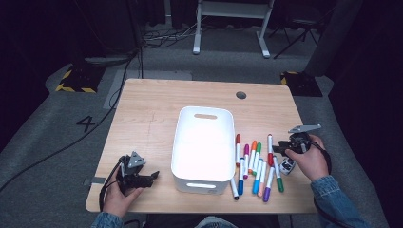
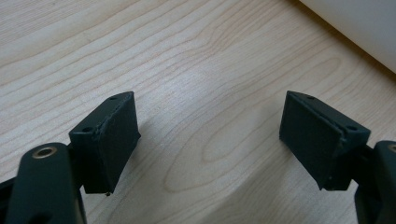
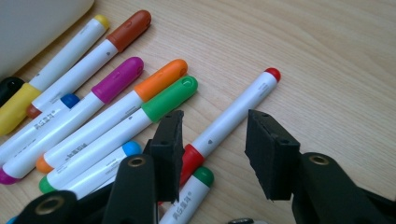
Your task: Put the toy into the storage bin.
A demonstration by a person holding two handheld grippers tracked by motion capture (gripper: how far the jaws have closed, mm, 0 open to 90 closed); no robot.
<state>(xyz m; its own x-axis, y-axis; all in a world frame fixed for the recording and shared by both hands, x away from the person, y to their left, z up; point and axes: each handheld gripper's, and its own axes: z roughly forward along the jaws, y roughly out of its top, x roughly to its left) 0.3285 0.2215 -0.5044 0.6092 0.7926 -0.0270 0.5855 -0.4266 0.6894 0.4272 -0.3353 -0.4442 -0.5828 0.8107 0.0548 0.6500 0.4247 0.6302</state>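
1. The right gripper [image 3: 212,151] has its jaws parted to a moderate gap, one on each side of the red-capped marker [image 3: 233,112]. The jaws hold nothing; I cannot tell whether either pad touches the marker's barrel.
2. The red-capped marker [image 1: 270,148] lies flat on the table, the right-most of the upper markers, just beside the orange marker [image 3: 121,109] and the green-capped marker [image 3: 130,126].
3. The left gripper [image 2: 210,140] has its jaws spread wide over bare wood, holding nothing; it sits low at the table's near left corner [image 1: 142,176], well apart from the markers.
4. The table [image 1: 152,102] is light wood grain with a round cable hole [image 1: 241,95] near its far edge.
5. A white bin [image 1: 204,142] stands in the middle of the table, between the two grippers, and looks empty.
6. Other markers [image 1: 254,173] lie in a loose row to the right of the bin, caps purple, magenta, blue and green among them; they crowd the left side of the red-capped one.
7. A small white object [image 1: 287,166] lies by the right hand [image 1: 311,161].
8. Around the table the floor [image 1: 47,142] is grey carpet with a "4" marked on it; cables and a white desk frame [image 1: 233,23] stand in a dark room.
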